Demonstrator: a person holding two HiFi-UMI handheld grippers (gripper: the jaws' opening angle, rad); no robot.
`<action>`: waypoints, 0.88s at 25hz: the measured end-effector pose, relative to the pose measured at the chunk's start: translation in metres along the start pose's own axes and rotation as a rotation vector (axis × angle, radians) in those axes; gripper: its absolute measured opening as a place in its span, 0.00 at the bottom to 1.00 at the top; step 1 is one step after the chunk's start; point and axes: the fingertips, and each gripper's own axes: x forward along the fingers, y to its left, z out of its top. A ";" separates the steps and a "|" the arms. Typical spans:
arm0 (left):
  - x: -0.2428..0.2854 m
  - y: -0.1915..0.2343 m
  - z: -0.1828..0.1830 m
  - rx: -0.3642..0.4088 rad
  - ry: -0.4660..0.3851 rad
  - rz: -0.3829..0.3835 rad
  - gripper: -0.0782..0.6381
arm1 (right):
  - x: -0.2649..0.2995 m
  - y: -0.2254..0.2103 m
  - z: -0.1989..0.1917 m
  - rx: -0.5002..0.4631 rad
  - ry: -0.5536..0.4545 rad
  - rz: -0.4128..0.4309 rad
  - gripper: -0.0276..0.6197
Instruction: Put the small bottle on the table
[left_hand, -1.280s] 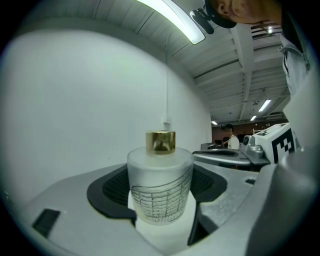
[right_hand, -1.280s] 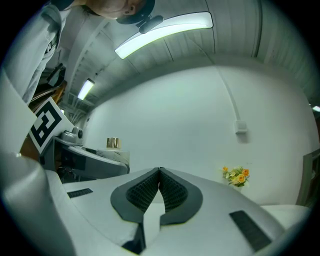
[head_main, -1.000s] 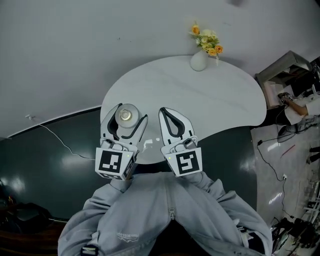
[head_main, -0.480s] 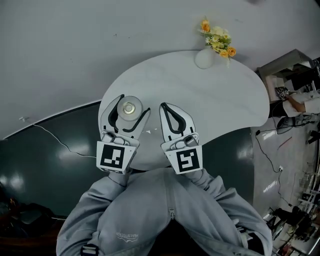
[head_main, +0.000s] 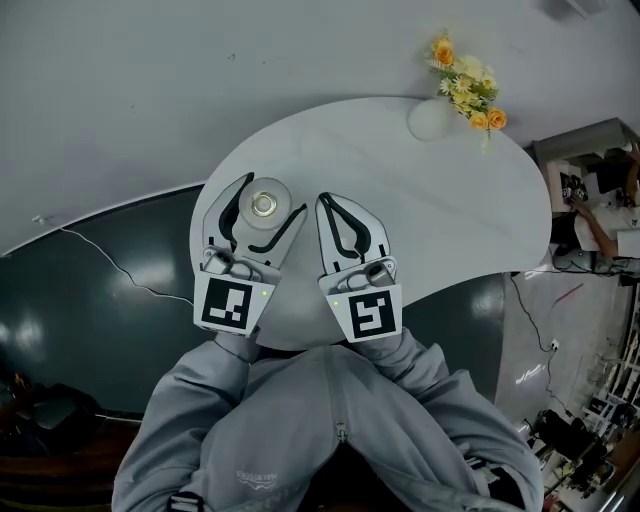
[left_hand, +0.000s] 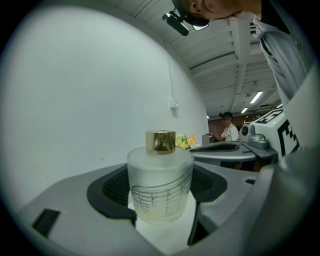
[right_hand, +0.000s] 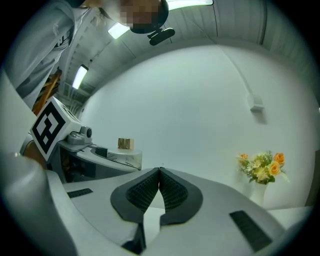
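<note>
The small bottle (head_main: 264, 205) is frosted glass with a gold cap and stands upright between the jaws of my left gripper (head_main: 273, 195), near the left edge of the white table (head_main: 400, 170). In the left gripper view the bottle (left_hand: 160, 185) fills the gap and both black pads press on its sides. The white table top shows just under its base; I cannot tell whether it touches. My right gripper (head_main: 325, 198) lies beside it to the right, shut and empty, its pads meeting at the tip (right_hand: 160, 170).
A white vase of yellow and orange flowers (head_main: 432, 118) stands at the table's far edge, also in the right gripper view (right_hand: 260, 185). Dark glossy floor lies left of the table. Desks, cables and a person's arm sit at the far right (head_main: 590, 210).
Both grippers have shifted a little forward over the table, the bottle still between the left jaws. The head camera has swung, so the vase sits further right.
</note>
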 end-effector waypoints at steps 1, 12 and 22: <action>0.004 0.002 -0.004 0.000 0.002 -0.002 0.58 | 0.004 -0.002 -0.005 0.002 0.004 0.000 0.08; 0.061 0.026 -0.053 0.020 0.028 -0.029 0.58 | 0.049 -0.027 -0.058 -0.018 0.054 0.014 0.08; 0.091 0.053 -0.102 -0.046 0.073 -0.010 0.58 | 0.083 -0.041 -0.106 -0.014 0.106 0.027 0.08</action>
